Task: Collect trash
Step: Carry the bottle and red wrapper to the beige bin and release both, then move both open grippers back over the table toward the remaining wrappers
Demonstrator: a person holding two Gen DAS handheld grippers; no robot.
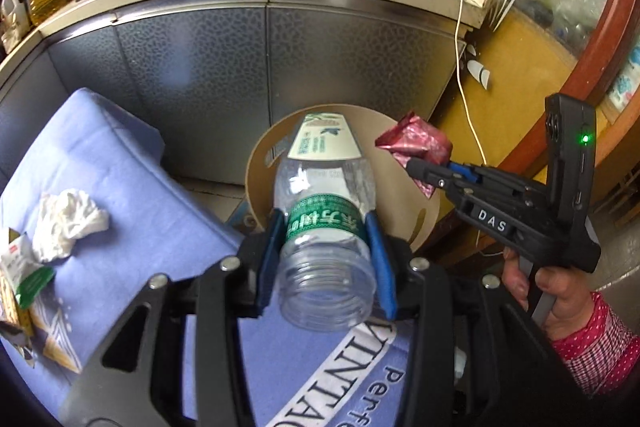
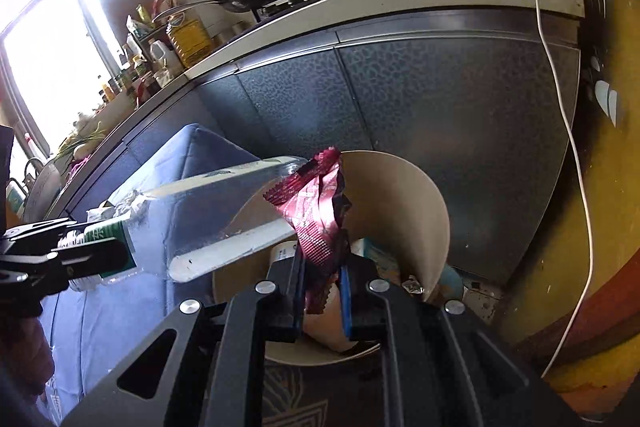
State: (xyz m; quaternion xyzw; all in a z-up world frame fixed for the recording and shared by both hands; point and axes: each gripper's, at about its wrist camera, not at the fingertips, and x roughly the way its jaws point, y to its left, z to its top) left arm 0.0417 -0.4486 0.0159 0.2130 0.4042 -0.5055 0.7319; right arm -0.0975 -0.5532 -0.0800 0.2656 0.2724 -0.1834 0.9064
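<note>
Claws (image 1: pixel 326 223) gripping bottle (image 1: pixel 324 195), wrapper (image 2: pixel 320 211)

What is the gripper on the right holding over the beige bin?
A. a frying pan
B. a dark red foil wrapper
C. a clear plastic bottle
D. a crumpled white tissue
B: the right gripper is shut on a crinkled dark red foil wrapper above the beige bin, while the clear bottle sits in the left gripper.
</note>
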